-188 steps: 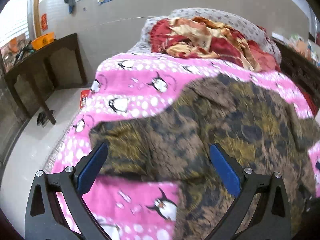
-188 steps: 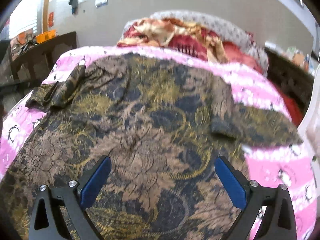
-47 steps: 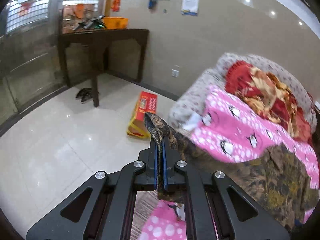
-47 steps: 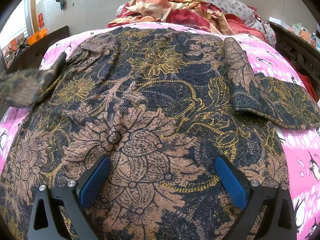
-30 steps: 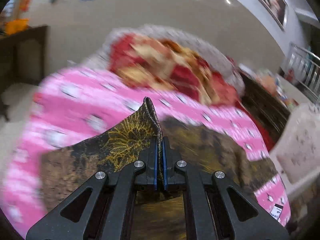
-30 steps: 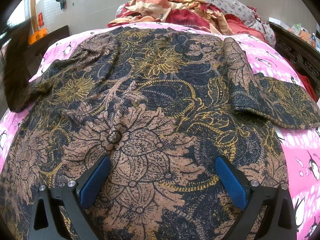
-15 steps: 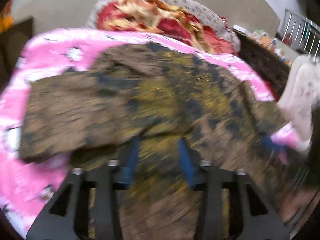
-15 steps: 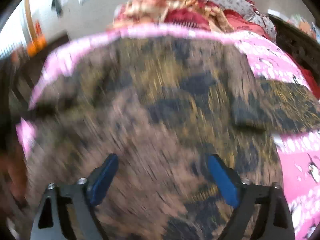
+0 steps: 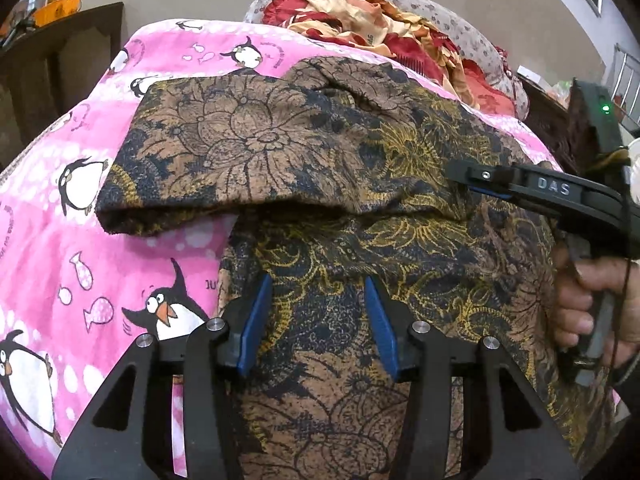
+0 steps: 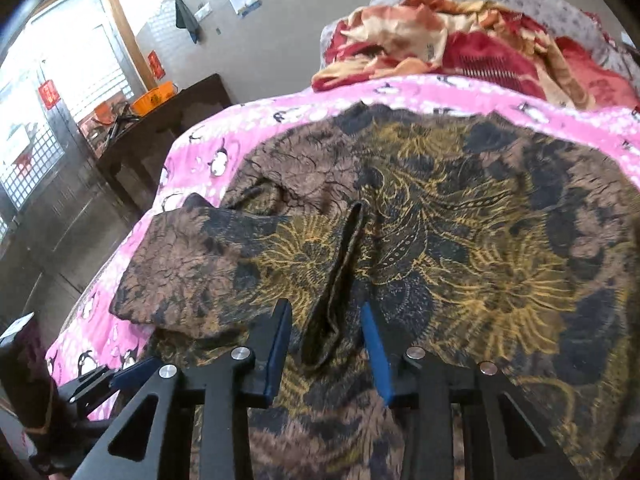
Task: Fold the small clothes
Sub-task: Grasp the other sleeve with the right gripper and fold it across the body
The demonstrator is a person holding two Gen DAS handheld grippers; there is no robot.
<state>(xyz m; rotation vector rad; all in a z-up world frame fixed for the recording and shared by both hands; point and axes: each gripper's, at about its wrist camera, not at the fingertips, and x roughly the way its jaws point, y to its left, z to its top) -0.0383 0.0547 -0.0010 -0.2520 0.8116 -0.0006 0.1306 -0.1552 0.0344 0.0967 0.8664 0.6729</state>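
Bed (image 9: 44, 184) is carrying everything in view. A pink penguin-print blanket (image 9: 120, 256) is covering its top and running off the left edge. A brown, black and gold floral garment (image 9: 400, 208) is lying directly on the blanket, spreading over most of the middle and right; one sleeve (image 9: 224, 160) is lying folded inward across the body, its cuff end overhanging bare pink. A crumpled red and cream quilt (image 10: 460, 52) is sitting at the far end, touching the blanket's far edge, against a grey dotted pillow (image 9: 452, 28).
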